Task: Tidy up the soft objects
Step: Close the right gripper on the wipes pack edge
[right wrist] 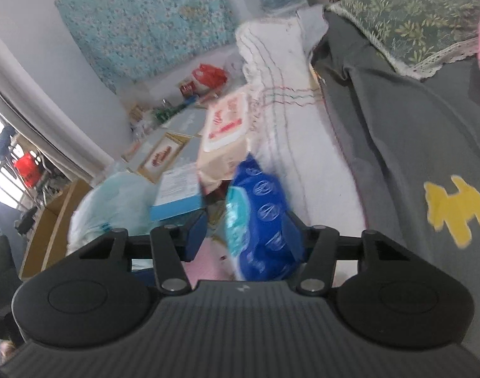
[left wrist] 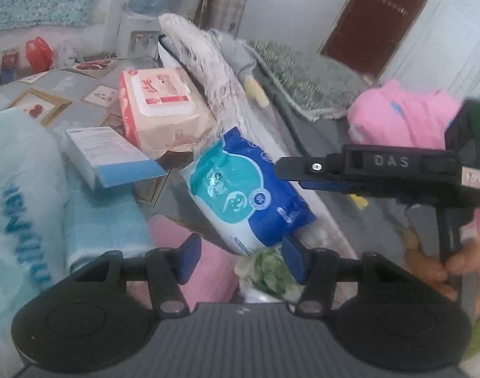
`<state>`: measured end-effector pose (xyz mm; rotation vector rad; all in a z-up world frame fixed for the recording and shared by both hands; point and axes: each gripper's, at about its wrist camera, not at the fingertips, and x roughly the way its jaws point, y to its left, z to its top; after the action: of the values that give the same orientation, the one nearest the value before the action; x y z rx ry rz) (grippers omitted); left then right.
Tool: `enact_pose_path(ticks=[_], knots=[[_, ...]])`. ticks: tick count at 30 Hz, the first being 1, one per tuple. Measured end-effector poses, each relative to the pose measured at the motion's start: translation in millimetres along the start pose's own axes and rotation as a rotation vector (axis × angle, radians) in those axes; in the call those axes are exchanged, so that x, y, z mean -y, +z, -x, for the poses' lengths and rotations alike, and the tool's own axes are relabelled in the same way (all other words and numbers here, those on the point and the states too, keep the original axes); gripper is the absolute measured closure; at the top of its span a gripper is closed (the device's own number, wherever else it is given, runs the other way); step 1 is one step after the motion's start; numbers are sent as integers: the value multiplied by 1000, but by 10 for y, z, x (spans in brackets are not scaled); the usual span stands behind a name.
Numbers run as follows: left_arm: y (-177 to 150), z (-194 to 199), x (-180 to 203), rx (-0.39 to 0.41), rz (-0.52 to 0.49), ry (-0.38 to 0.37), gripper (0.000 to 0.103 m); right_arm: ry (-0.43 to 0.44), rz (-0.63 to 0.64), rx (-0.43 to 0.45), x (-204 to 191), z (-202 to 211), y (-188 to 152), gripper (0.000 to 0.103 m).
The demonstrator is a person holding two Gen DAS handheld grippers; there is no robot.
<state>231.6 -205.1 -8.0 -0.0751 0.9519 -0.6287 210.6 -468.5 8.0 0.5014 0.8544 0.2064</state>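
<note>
Blue-padded fingers (right wrist: 197, 236) flank a glossy, crinkled blue pack (right wrist: 265, 220).

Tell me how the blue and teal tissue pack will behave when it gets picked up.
The blue and teal tissue pack is wrapped in glossy film, so it may slip between pads. Its bulging, creased sides suggest it will squash rather than hold stiff. It looks light for its bulk, and, leaning against the white bedding, could topple if nudged.

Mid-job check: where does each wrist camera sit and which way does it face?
Left wrist: on the left tool, angled down at the blue wipes pack; right tool and a hand show.
Right wrist: on the right tool, angled down along the bed; same blue pack between its fingers.
Shared: blue pack, pink-white wipes pack.
</note>
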Motion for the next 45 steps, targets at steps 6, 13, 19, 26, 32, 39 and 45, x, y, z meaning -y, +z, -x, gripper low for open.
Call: enact_pose_path(ticks=[6,13,19,26,32,39,45], knots=[[70,-314,0,-63,8,6,46,-17,58,-115,73,-424,92,56],[44,-372,46,-78,-26,13,46,4,128,-96,-1,-434,16,78],[49,-83,142,-25,-39,-38,45,84,34,-16,135,-9,28,79],[-24,270,437,76,-129,-96,42,180,-178,105,614,813,-177,79],[-204,172,704,5,-172,-216,42,226,-337,141,933,1132,-628,79],[-356,-64,834,-124,-110,-368,40,238,-376,152,940,1181,-949,79],[-476,-108,740,-138,-32,-390,40,224,-402,139,912,1109,-1123,80]])
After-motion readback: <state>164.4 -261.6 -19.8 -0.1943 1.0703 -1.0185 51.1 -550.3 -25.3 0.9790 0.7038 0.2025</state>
